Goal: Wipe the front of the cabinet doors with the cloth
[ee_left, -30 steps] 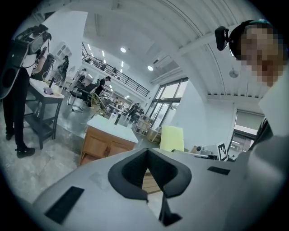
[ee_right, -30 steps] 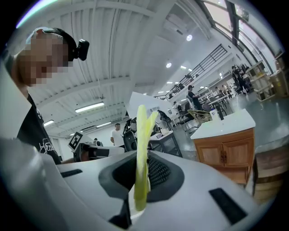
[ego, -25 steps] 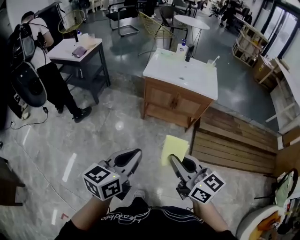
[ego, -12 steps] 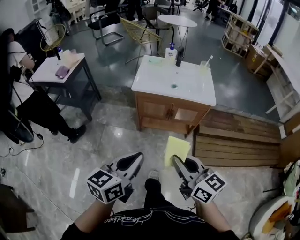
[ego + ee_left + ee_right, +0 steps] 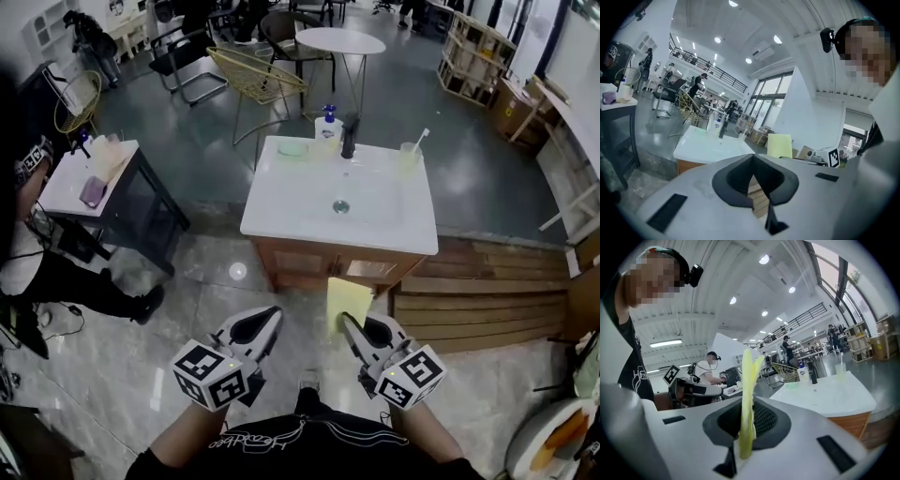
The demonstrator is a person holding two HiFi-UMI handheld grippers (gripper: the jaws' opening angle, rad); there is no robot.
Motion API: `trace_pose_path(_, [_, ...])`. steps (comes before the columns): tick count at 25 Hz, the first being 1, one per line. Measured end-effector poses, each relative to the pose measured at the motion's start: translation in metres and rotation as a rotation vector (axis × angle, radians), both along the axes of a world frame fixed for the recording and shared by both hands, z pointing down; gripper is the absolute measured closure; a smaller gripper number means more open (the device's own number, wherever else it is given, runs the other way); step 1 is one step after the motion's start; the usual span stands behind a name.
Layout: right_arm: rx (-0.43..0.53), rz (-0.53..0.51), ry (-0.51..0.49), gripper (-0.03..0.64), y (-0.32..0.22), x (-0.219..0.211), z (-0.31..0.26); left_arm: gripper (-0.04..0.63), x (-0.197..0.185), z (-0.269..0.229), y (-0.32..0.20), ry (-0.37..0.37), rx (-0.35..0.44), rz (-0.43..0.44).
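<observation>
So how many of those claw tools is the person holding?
2: the left gripper, shut on nothing, at lower left; the right gripper beside it, clamping the yellow cloth. No others show.

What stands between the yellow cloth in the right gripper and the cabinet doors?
Nothing visible. The right gripper holds the cloth upright in front of the cabinet doors, with only floor between them. The white countertop overhangs the doors and hides most of them.
</observation>
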State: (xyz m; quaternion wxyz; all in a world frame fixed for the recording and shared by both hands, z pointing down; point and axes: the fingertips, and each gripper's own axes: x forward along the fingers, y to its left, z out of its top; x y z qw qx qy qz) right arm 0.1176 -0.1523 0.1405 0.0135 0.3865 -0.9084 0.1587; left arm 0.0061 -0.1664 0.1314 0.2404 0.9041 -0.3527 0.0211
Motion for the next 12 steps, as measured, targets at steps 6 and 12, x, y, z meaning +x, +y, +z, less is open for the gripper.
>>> trace_pose_path(6, [0.017, -0.010, -0.001, 0.577, -0.065, -0.006, -0.002, 0.590, -0.004, 0.001, -0.059, 0.000, 0.017, -0.014])
trace_pose_path(12, [-0.013, 0.003, 0.007, 0.575, -0.093, -0.016, 0.016, 0.591, -0.013, 0.027, -0.089, 0.004, -0.017, -0.017])
